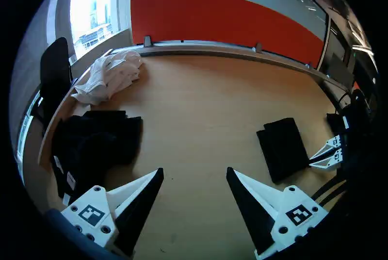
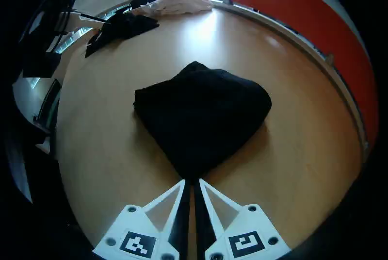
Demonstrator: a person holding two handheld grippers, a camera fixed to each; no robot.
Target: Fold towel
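Left gripper view: left gripper [image 1: 194, 170] jaws wide apart, nothing btwn, over light wooden table [image 1: 203, 105], folded black fabric towel [image 1: 282, 147] at right, right gripper [image 1: 311, 162] at its edge, crumpled white cloth pile [image 1: 109, 76] far left, right gripper view: right gripper [image 2: 192, 182] pinched closed on towel's near corner, towel mid-table

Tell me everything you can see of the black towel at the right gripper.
The black towel is soft, matte fabric, folded into a compact, slightly puffy bundle with rounded corners. It lies on the wooden table. Its near corner tapers into the right gripper, whose nearly closed fingers appear to pinch it.
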